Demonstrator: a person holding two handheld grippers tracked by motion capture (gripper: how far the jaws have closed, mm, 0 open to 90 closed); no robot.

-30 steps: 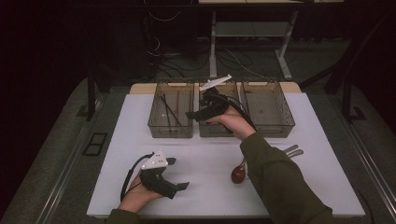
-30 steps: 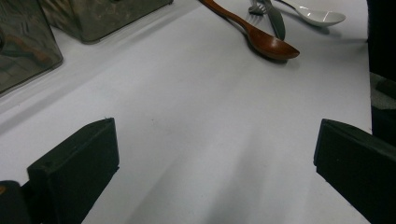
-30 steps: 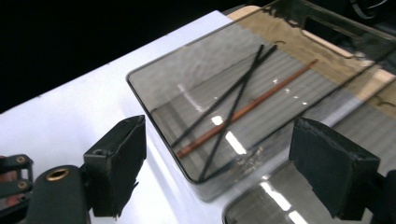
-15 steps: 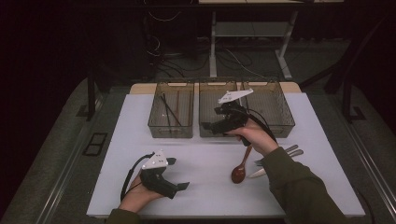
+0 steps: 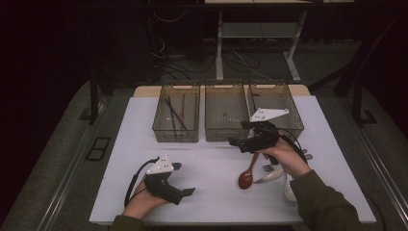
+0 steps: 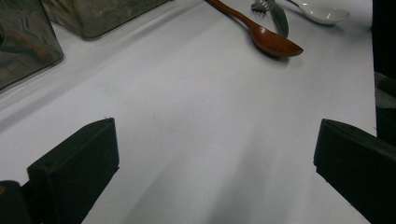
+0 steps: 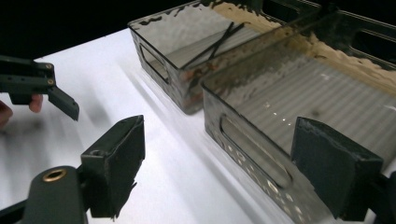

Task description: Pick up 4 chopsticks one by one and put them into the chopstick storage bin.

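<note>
Just bare table (image 5: 211,166) between grippers

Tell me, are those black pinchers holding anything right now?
No, both are empty. The left gripper has open jaws over bare table, and the right gripper has open jaws with nothing between them. The wooden spoon lies on the table.

White desk (image 5: 211,168), dim room. Three clear bins in a row along the far edge, side by side. Left bin (image 5: 176,135): two dark chopsticks (image 5: 174,113), crossed. Middle bin (image 5: 226,136): bare floor. Right bin (image 5: 288,103): contents cannot be told. Near the right edge toward the near corner: fork (image 5: 267,167), knife (image 5: 269,176) just beside it, white spoon (image 5: 289,190) nearest the corner. Cables (image 5: 240,60) on the floor beyond the far edge.
</note>
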